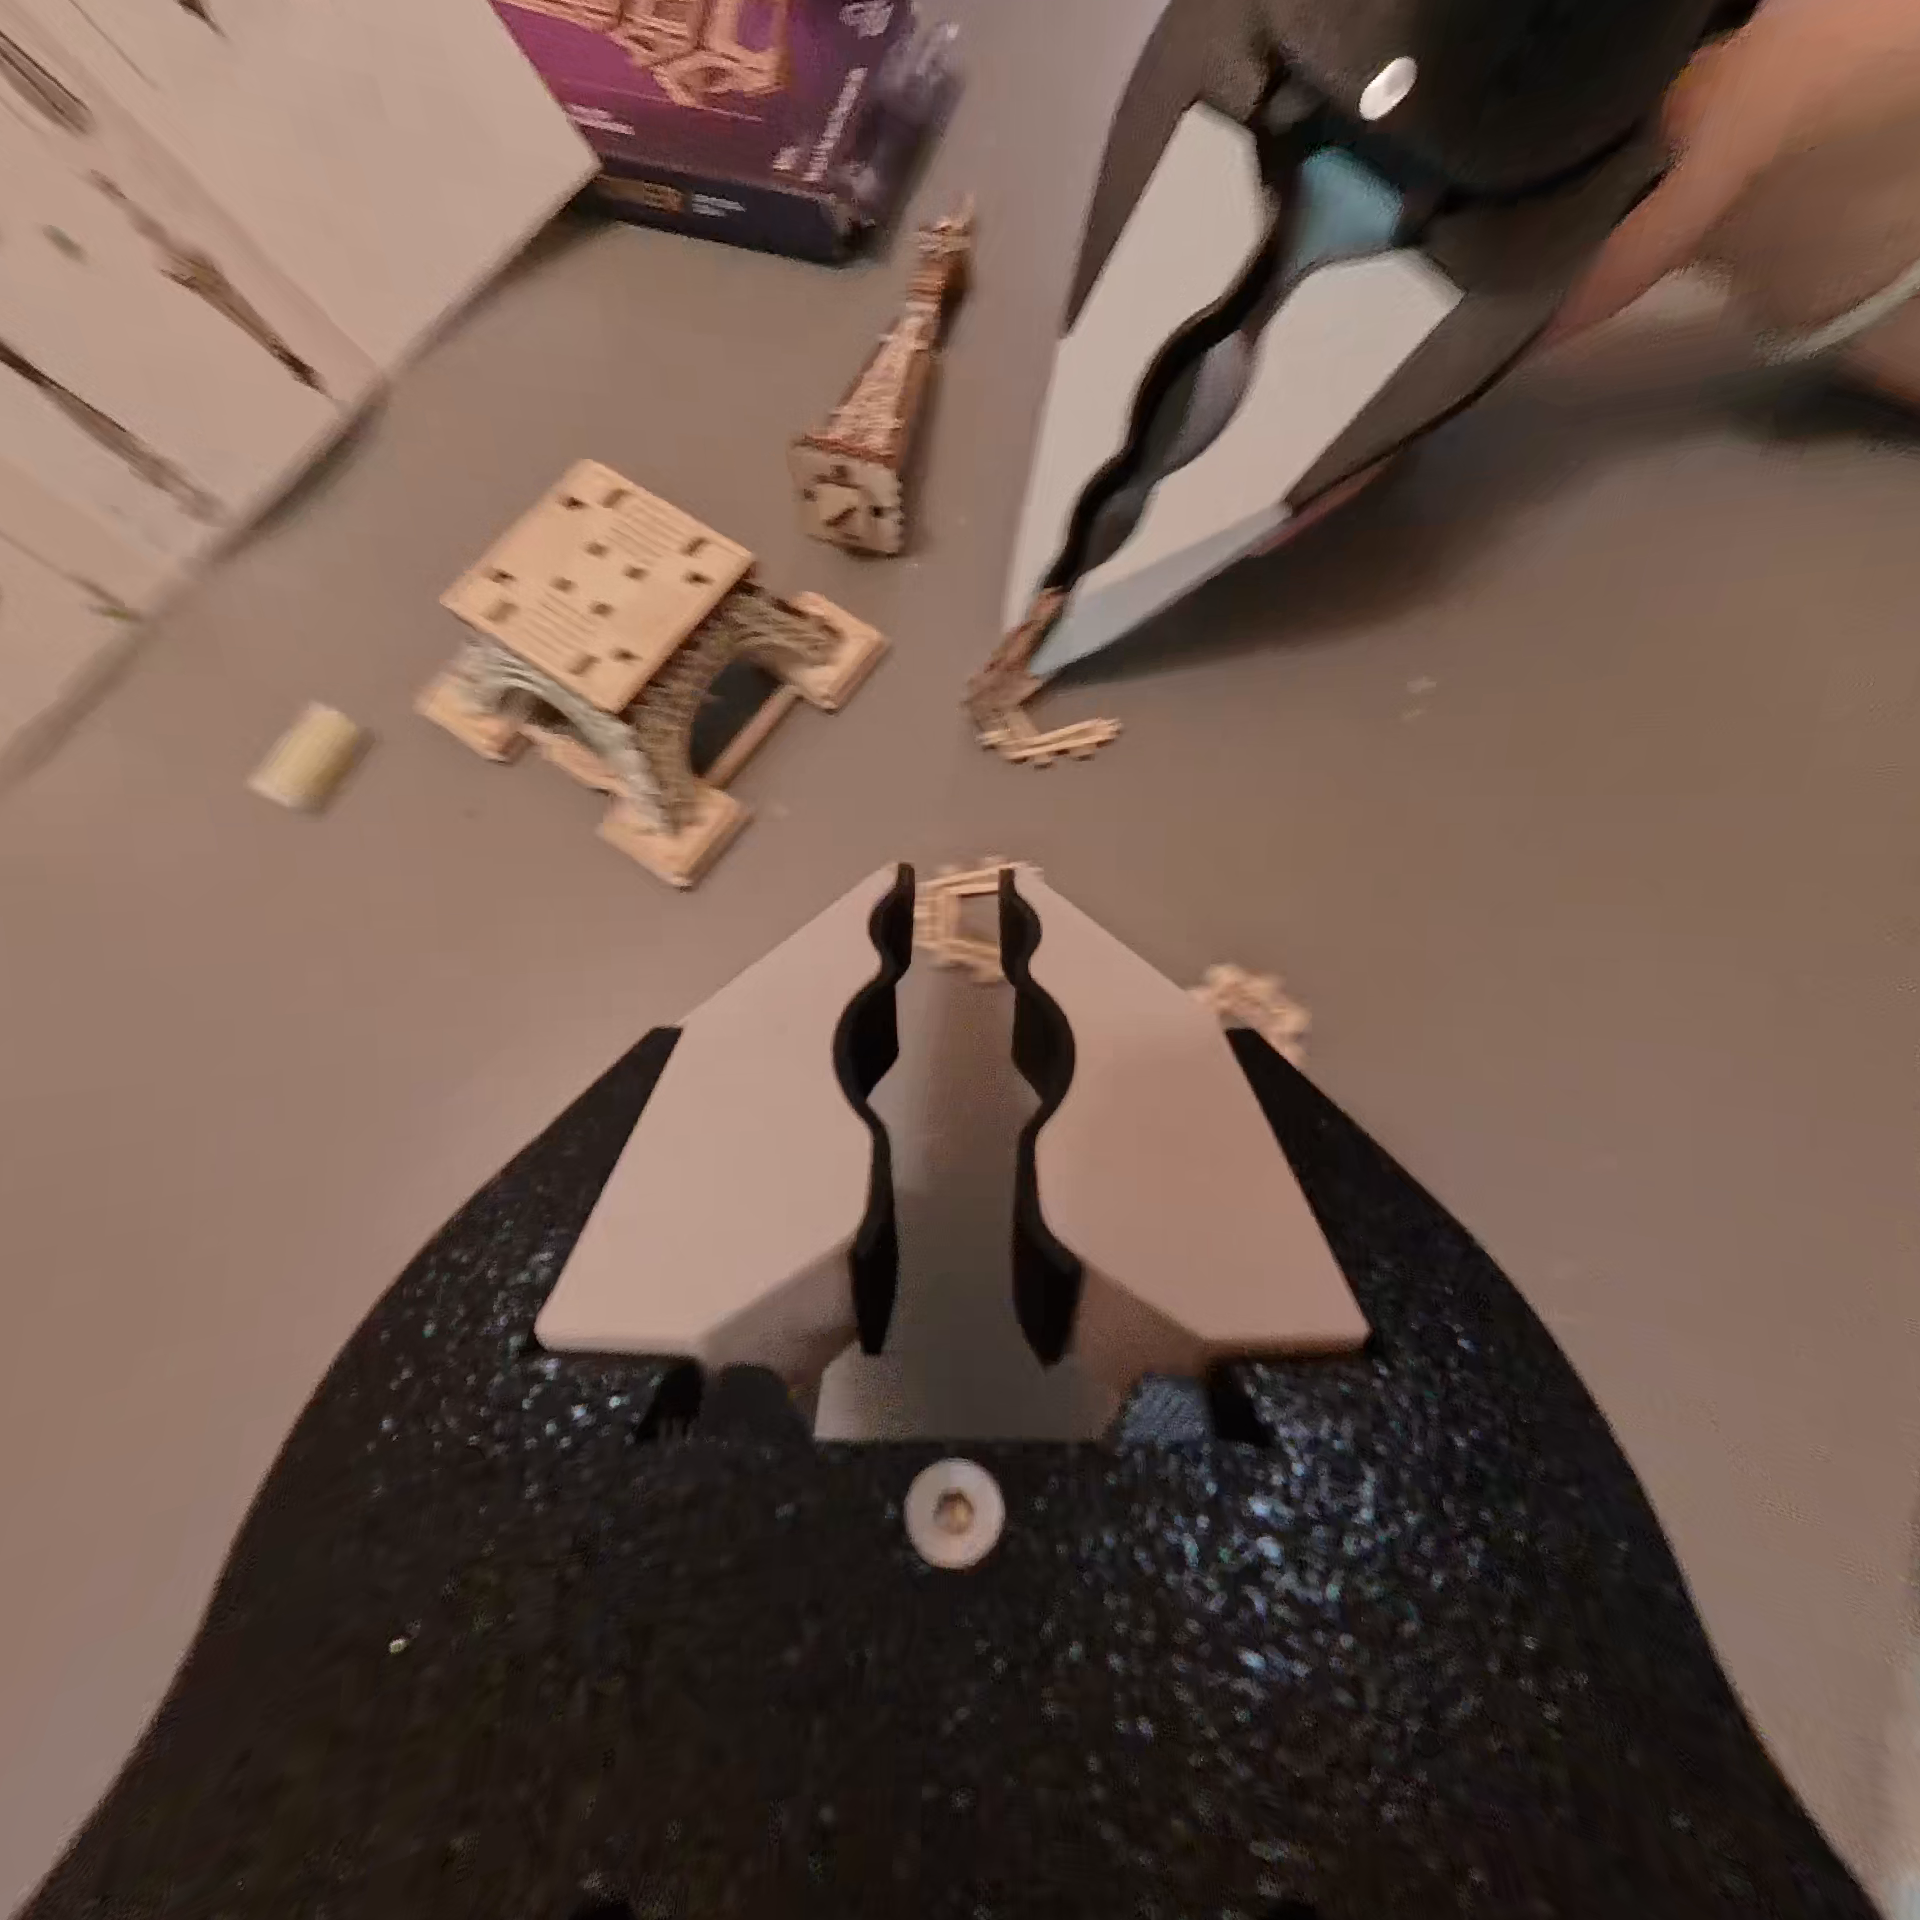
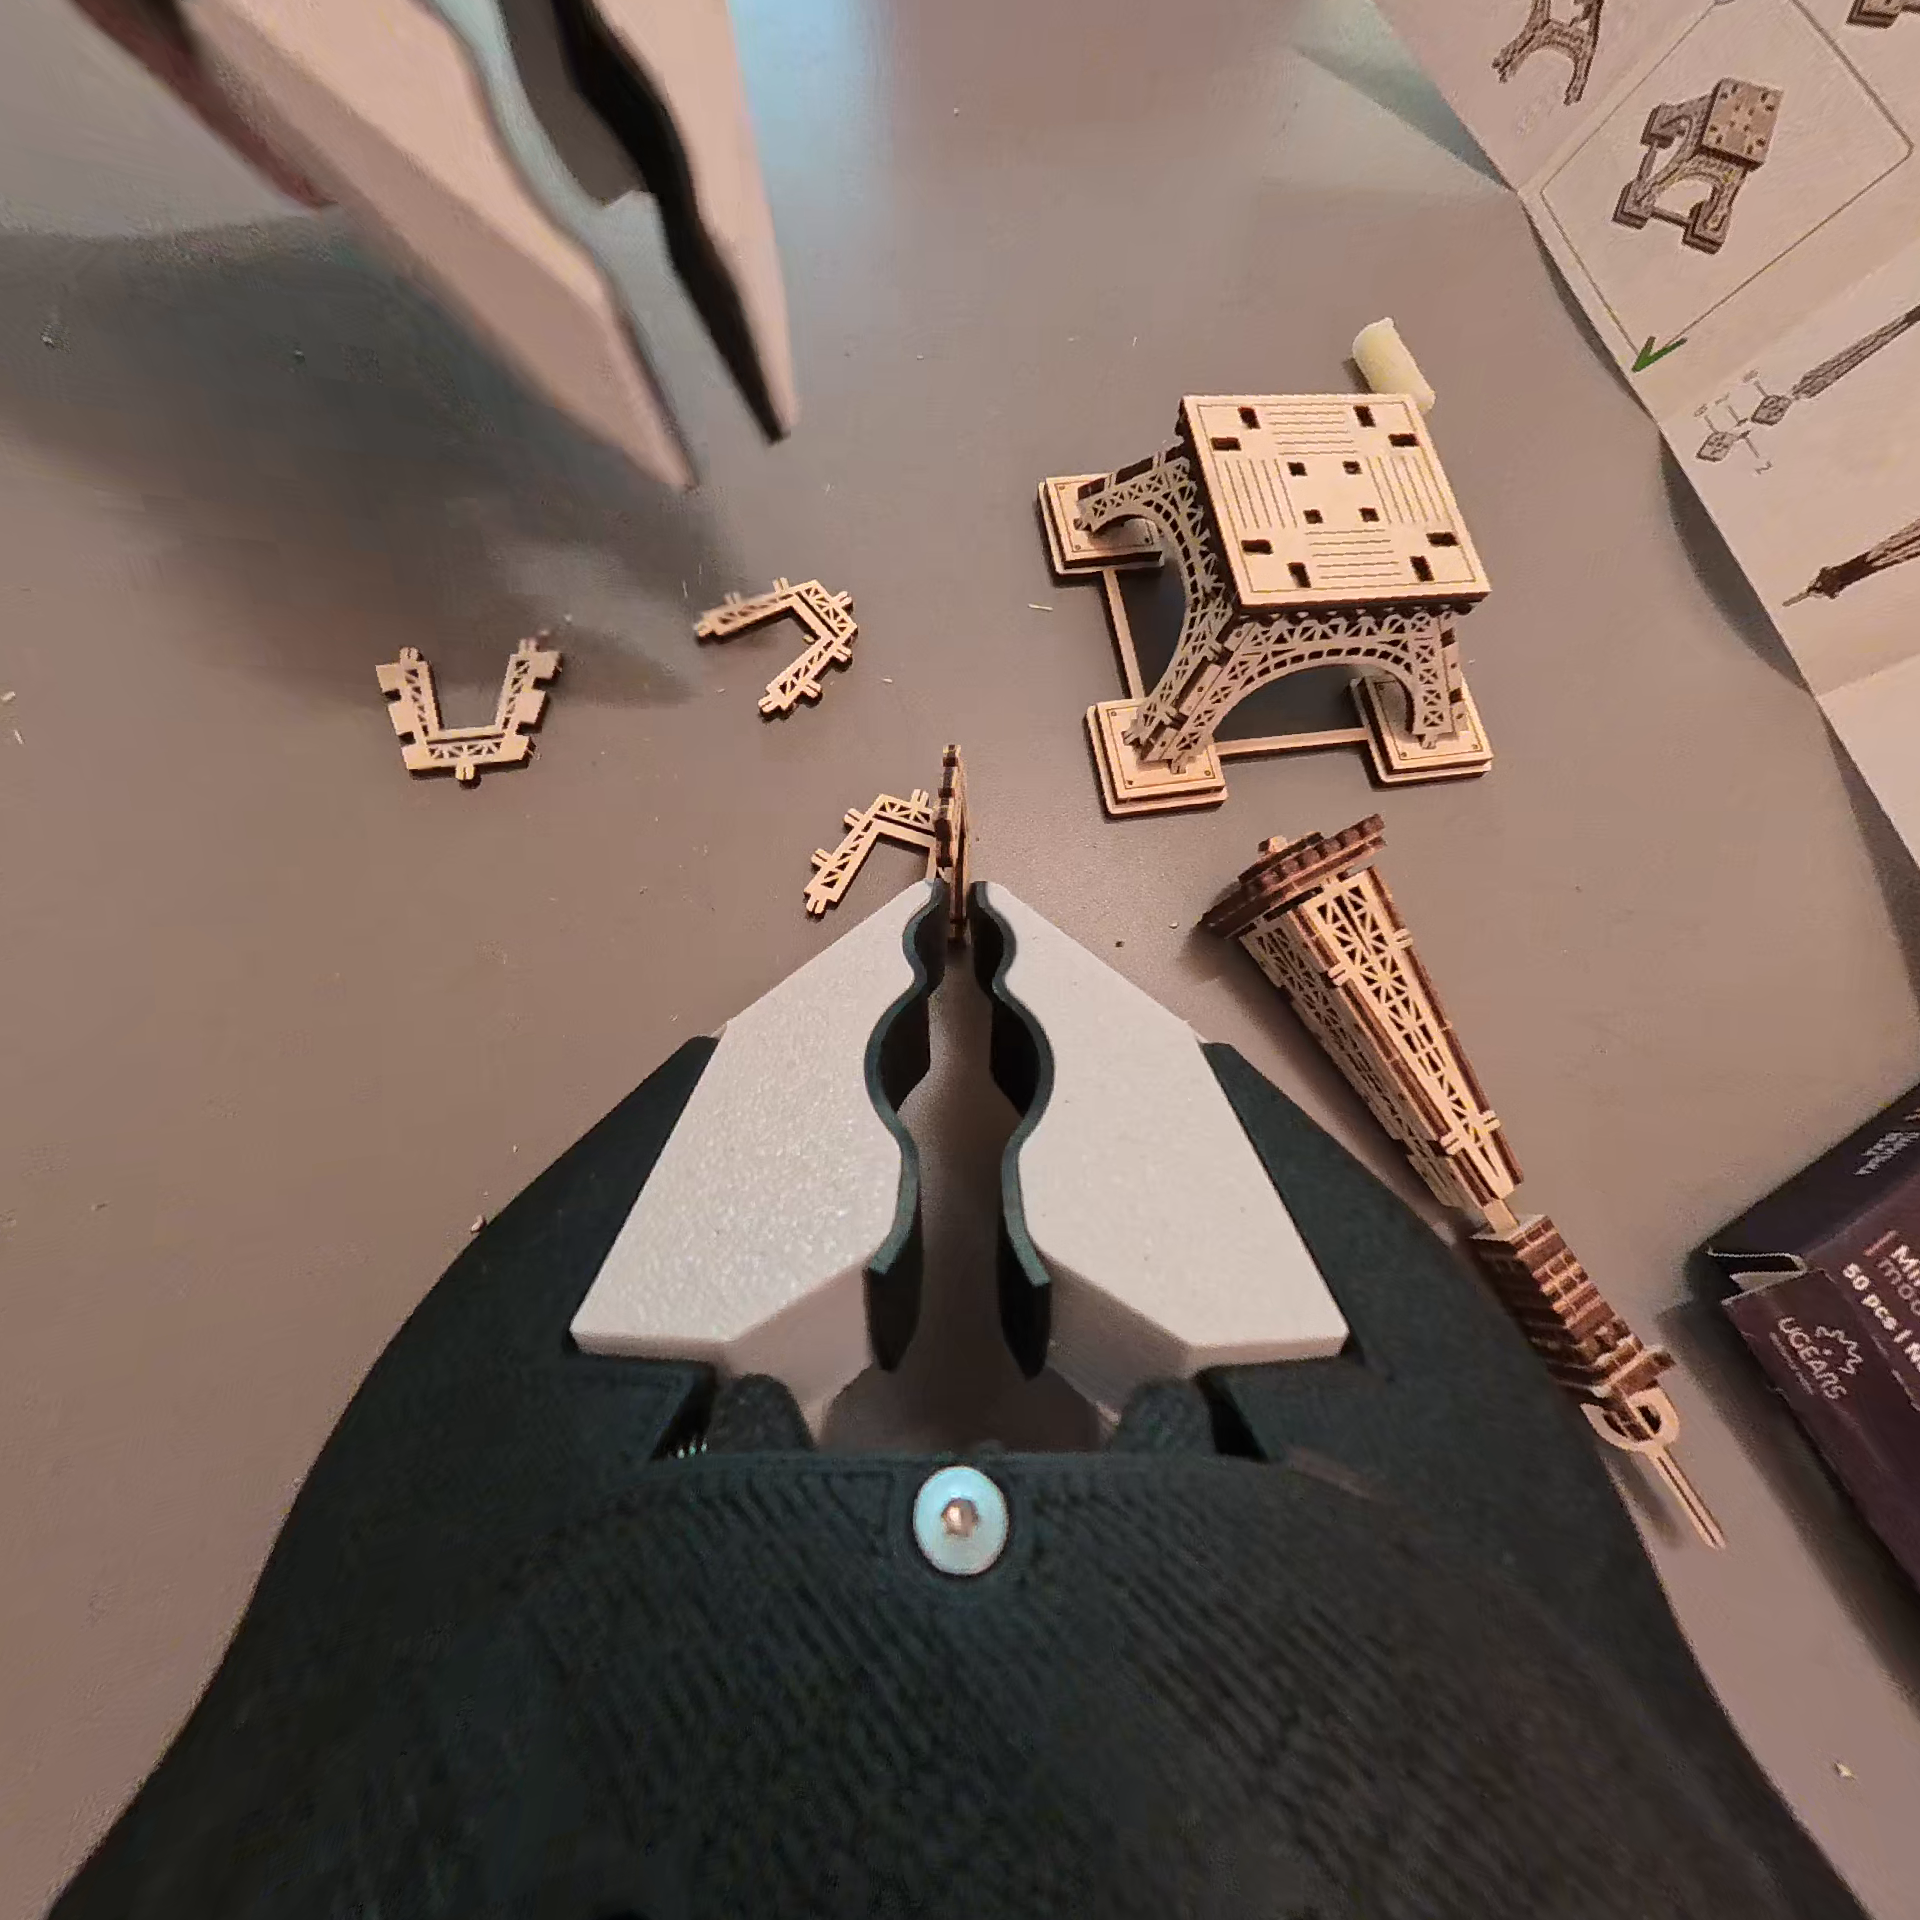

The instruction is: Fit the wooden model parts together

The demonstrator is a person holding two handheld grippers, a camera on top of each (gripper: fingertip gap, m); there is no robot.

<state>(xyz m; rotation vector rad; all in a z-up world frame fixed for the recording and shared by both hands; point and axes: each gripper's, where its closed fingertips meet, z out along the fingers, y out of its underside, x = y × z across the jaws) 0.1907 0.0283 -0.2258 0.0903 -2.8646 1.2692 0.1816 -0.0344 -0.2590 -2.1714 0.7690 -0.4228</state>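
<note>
My right gripper [image 2: 954, 894] is shut on a thin wooden lattice piece [image 2: 951, 831], held on edge just above the table. An angled lattice arm [image 2: 868, 842] hangs off it to the left. The left wrist view shows this gripper [image 1: 1039, 634] and its piece [image 1: 1044, 732] at upper right. My left gripper [image 1: 958, 878] is open with a narrow gap and empty. It hovers over a loose angled piece [image 1: 961, 925]. A U-shaped piece [image 1: 1252, 1003] lies to its right. In the right wrist view the left gripper [image 2: 727, 447] sits above the angled piece [image 2: 790, 644] and the U-shaped piece [image 2: 468, 717].
The arched tower base [image 2: 1288, 603] [image 1: 623, 644] stands on the grey table. The tapered spire [image 2: 1351, 1039] [image 1: 894, 384] lies on its side beside it. A pale wax block [image 2: 1392, 358], a purple box [image 2: 1829, 1351] and an instruction sheet [image 2: 1766, 260] lie around them. Spacing between my two grippers at the tips: around 8 cm. The right tips stand about 8 cm off the tapered spire [image 1: 894, 384]. Seen from the right wrist view [image 2: 1404, 1043] as well.
</note>
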